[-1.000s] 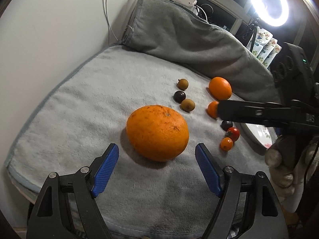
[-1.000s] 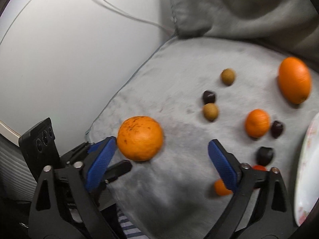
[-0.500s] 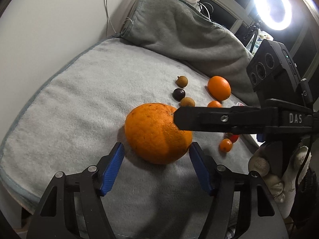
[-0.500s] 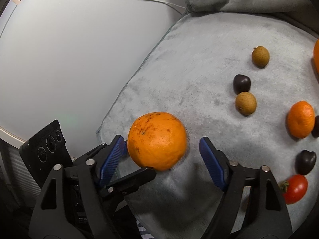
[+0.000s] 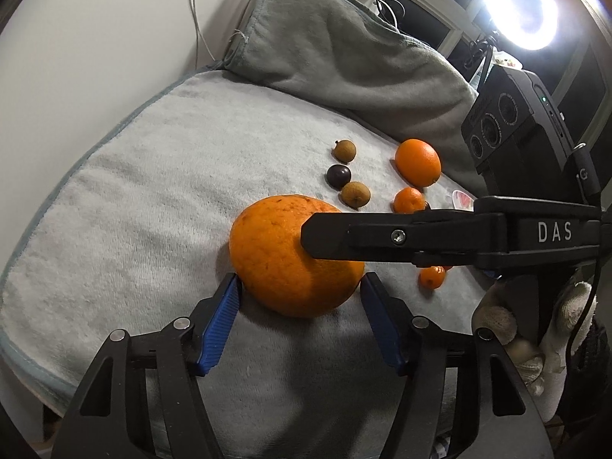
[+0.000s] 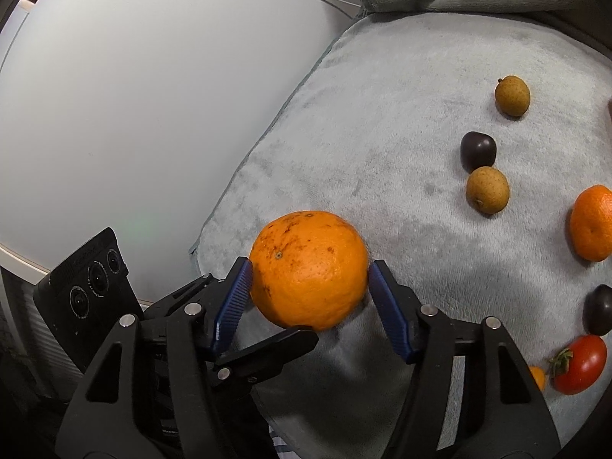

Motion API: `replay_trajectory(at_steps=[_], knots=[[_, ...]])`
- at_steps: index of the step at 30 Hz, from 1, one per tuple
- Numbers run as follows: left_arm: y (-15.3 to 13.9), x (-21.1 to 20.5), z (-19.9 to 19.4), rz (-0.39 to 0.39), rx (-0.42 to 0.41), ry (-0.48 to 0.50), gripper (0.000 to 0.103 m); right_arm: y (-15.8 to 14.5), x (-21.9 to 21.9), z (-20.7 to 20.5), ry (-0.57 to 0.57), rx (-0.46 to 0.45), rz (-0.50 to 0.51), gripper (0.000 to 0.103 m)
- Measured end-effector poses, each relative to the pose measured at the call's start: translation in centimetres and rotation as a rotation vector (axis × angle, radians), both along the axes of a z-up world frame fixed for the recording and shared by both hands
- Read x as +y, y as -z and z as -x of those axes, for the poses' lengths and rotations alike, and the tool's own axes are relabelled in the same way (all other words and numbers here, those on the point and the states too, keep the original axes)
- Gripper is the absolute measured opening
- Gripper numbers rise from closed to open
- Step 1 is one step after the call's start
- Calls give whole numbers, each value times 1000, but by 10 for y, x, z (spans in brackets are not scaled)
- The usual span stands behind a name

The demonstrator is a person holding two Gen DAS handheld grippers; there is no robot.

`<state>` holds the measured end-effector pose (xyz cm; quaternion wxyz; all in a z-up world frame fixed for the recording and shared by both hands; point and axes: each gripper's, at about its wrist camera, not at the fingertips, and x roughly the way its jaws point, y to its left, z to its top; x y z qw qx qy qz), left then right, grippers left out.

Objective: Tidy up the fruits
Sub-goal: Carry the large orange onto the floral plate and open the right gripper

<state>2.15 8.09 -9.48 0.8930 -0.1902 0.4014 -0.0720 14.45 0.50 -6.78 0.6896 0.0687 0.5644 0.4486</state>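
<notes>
A large orange (image 5: pixel 290 256) (image 6: pixel 310 269) lies on the grey towel (image 5: pixel 153 191). My left gripper (image 5: pixel 300 290) straddles it from the near side, its blue pads touching or almost touching both flanks. My right gripper (image 6: pixel 308 279) straddles the same orange from the right side, its pads also at the flanks; one of its fingers (image 5: pixel 382 235) crosses the orange in the left wrist view. Small fruits lie beyond: two brown longans (image 6: pixel 512 95) (image 6: pixel 487 189), a dark fruit (image 6: pixel 478 149), a mandarin (image 6: pixel 593 222), a second orange (image 5: pixel 417 161), a red tomato (image 6: pixel 581 363).
A white wall (image 6: pixel 134 95) runs along the towel's left edge. A folded grey cushion (image 5: pixel 344 53) rises at the back. A ring light (image 5: pixel 520 4) shines at the upper right. A plate edge (image 5: pixel 461 201) shows behind the right gripper's finger.
Both grippers have moved in on the large orange and narrowed around it. The right gripper swung left across the towel, from over the small fruits to the orange.
</notes>
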Motion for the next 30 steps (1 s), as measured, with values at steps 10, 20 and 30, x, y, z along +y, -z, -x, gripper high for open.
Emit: replay_trajectory(at_steps=[10, 20, 30], knots=[[-4, -9, 0, -1, -5, 23, 64, -4, -12, 3, 26, -15, -6, 65], [-23, -42, -13, -26, -45, 92, 64, -24, -51, -1, 95, -52, -31, 64], [-42, -94, -31, -37, -98, 210, 64, -47, -111, 0, 209, -111, -32, 64]])
